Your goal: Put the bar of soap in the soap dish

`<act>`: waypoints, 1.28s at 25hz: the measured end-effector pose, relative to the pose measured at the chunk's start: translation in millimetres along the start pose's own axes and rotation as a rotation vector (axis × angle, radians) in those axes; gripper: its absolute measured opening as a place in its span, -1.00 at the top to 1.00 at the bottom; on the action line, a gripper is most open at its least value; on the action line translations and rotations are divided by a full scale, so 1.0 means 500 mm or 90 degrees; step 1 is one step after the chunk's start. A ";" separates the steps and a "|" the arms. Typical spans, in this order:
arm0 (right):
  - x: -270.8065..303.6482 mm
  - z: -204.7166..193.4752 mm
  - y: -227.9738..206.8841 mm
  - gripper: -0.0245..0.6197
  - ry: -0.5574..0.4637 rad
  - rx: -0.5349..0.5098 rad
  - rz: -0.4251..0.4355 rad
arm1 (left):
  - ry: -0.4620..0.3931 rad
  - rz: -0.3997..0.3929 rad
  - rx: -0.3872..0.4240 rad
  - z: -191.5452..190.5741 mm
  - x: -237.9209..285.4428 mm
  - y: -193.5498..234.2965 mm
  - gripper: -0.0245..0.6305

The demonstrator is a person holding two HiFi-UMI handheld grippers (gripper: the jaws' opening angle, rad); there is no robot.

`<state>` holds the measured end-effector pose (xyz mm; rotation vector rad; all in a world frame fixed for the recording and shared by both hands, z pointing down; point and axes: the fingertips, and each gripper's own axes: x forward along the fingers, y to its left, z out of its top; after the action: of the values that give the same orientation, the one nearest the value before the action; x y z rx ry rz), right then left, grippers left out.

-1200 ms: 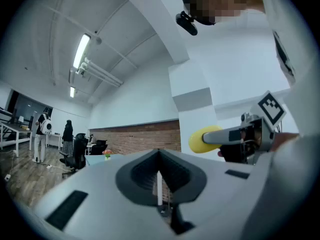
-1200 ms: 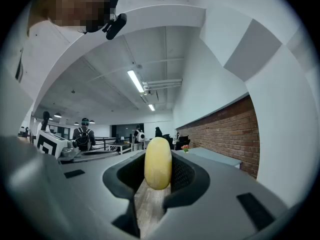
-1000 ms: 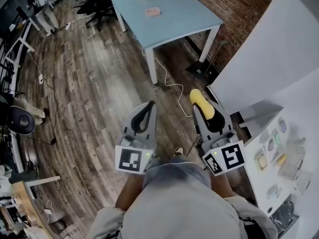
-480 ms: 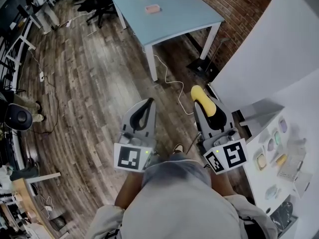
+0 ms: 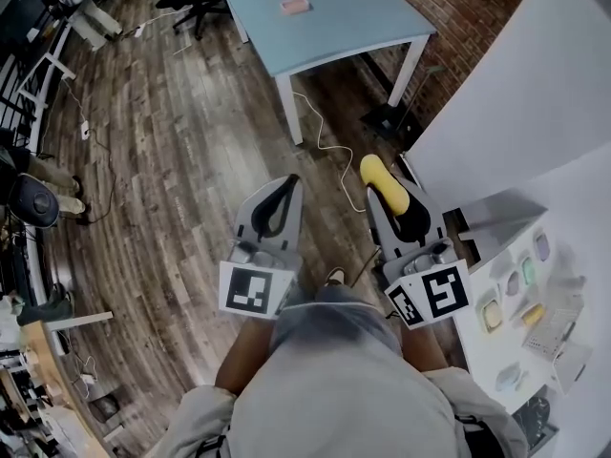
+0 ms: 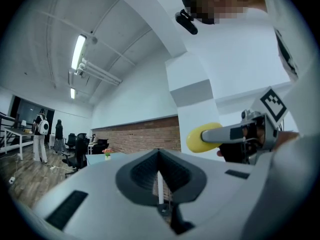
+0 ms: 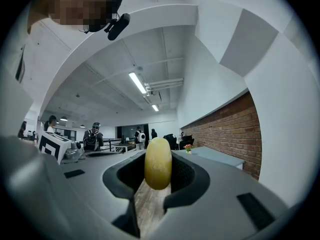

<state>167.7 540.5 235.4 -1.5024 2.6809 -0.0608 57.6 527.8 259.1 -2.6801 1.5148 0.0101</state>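
An oval yellow bar of soap (image 5: 378,176) sticks out from the tip of my right gripper (image 5: 387,197), which is shut on it; the soap (image 7: 158,163) stands on edge between the jaws. My left gripper (image 5: 283,191) is held beside it, shut with nothing in it (image 6: 159,159). Both are carried level over the wooden floor. A small pink thing that may be the soap dish (image 5: 294,6) lies on the light blue table (image 5: 358,17) ahead, well beyond both grippers. From the left gripper view the soap (image 6: 201,138) shows at the right.
A white cable (image 5: 325,156) runs over the floor near the table's leg (image 5: 283,109). A white wall and a white counter (image 5: 554,208) with several small items stand at the right. Office chairs (image 6: 75,151) and people stand far back. A small flower pot (image 7: 188,148) sits on the table.
Both grippers have moved a little forward over the floor, side by side. The soap stays in the right gripper's jaws.
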 end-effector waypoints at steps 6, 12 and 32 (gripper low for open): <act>0.026 -0.011 -0.013 0.56 0.010 0.007 0.004 | 0.009 0.000 -0.006 -0.008 0.037 -0.001 0.92; 0.089 -0.029 -0.027 0.56 0.023 -0.003 0.001 | 0.005 0.005 -0.010 -0.014 0.080 0.048 0.92; 0.406 -0.056 -0.018 0.56 0.044 -0.032 -0.032 | 0.002 -0.035 -0.012 -0.035 0.232 0.331 0.92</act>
<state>67.4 362.8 256.1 -1.6119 2.7169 -0.0502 -24.4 342.3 263.6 -2.7370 1.4478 0.0170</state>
